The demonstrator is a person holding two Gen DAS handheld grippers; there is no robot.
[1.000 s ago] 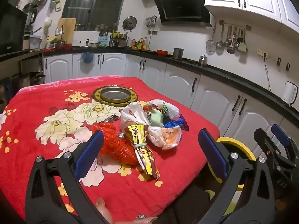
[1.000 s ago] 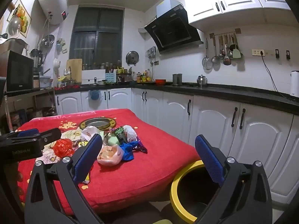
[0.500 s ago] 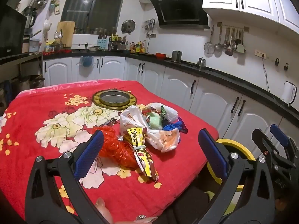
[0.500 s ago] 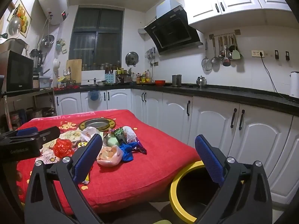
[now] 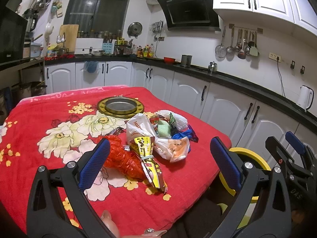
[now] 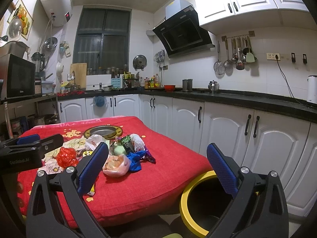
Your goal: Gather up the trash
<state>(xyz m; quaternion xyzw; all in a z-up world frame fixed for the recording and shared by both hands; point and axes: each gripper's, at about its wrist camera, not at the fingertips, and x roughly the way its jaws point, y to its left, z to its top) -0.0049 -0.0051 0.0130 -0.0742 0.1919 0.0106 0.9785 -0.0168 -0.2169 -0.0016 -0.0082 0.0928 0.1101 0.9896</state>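
A heap of trash lies on the red flowered cloth: a crumpled red plastic bag (image 5: 122,158), a yellow-brown snack wrapper (image 5: 148,158), a white printed bag (image 5: 138,129), a pinkish bag (image 6: 116,164), blue plastic (image 6: 136,158) and green wrappers (image 6: 127,142). My left gripper (image 5: 160,162) hangs open just short of the heap, nothing between its blue pads. My right gripper (image 6: 156,168) is open too, held off the table's right corner above a yellow-rimmed bin (image 6: 190,190). In the left wrist view the right gripper (image 5: 293,156) shows at the far right, by the bin (image 5: 255,158).
A round metal dish with a gold rim (image 5: 120,106) sits behind the heap. White cabinets (image 6: 227,134) under a black counter line the back and right walls. A kettle (image 5: 306,97) stands on the counter. A fingertip (image 5: 108,220) shows at the bottom edge.
Both views have tilted up a little and the trash heap sits slightly lower in frame; both grippers stay open and the trash has not moved.
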